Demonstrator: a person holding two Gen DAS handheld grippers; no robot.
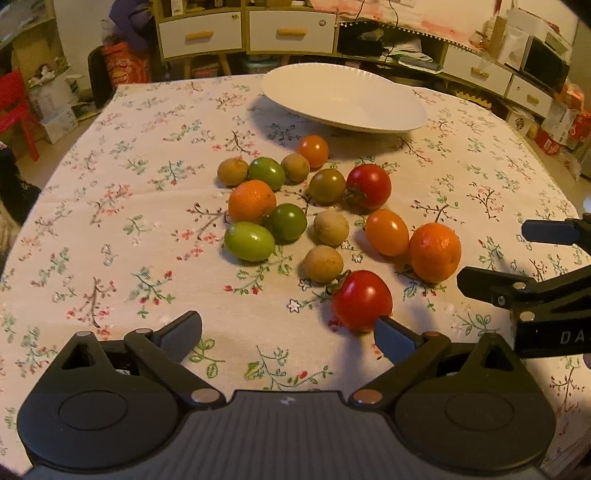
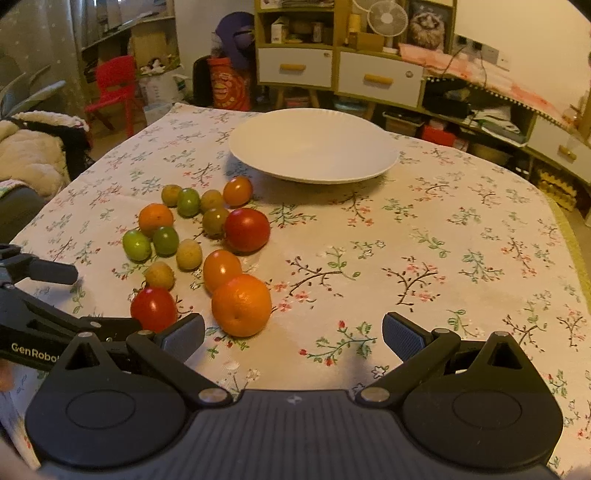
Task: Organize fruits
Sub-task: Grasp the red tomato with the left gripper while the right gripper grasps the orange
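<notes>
Fruits lie in a loose cluster on the surface (image 1: 110, 184), on its near-left part in the right wrist view, just in front of the empty white plate (image 1: 343, 98). The green oval fruit (image 1: 250, 241) lies with its long axis running left to right. The orange oval tomato (image 1: 387, 232) lies with its long axis slanting from far-left to near-right. The near red tomato (image 1: 362, 300) points its green stem to the far left. The near orange (image 2: 241, 305) shows its stem dimple toward the right camera.

The left hand-held gripper (image 1: 288, 332) is spread wide; its right finger (image 1: 393, 338) sits at the near red tomato, contact unclear. The right hand-held gripper (image 2: 293, 332) is also spread wide, with the near orange just beyond its left finger (image 2: 184, 334).

The surface carries a floral tablecloth. Behind it stand a cabinet with white drawers (image 2: 295, 67), a red chair (image 2: 112, 86) and a small fan (image 2: 386, 16).

The small brownish round fruits (image 1: 323, 263) cannot be identified by type.
</notes>
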